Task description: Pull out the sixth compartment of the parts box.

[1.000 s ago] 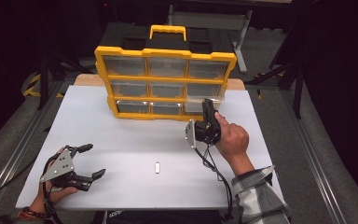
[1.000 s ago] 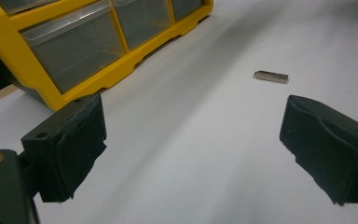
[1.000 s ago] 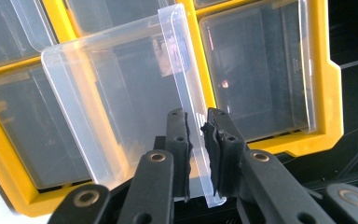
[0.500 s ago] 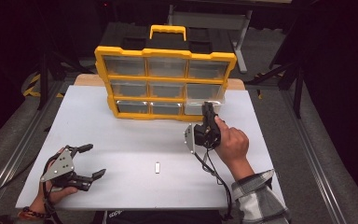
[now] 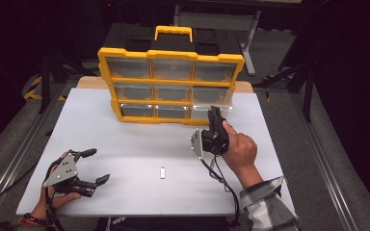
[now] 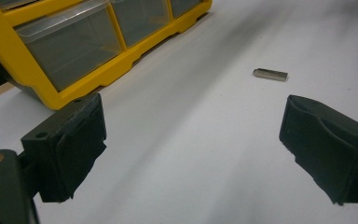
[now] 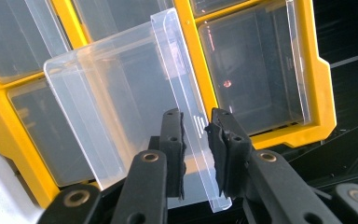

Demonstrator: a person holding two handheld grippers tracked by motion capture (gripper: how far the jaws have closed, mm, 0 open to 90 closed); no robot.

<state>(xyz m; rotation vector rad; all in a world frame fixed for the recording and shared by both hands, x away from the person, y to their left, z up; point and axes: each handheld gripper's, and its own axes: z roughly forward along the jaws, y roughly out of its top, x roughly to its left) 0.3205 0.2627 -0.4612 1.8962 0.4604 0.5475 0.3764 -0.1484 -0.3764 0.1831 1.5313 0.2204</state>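
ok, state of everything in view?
organizer: upright
bottom-right drawer: pulled partly out
other drawers: shut
metal piece: lying flat, loose
left tool: open, empty
right tool: jaws either side of that drawer's front lip, grip unclear

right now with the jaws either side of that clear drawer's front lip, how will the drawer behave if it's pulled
The clear drawer looks thin-walled and empty, so probably light. Its glossy plastic could slip between the right gripper pads. Already drawn partway out of the yellow organizer, it may tilt once fully out.
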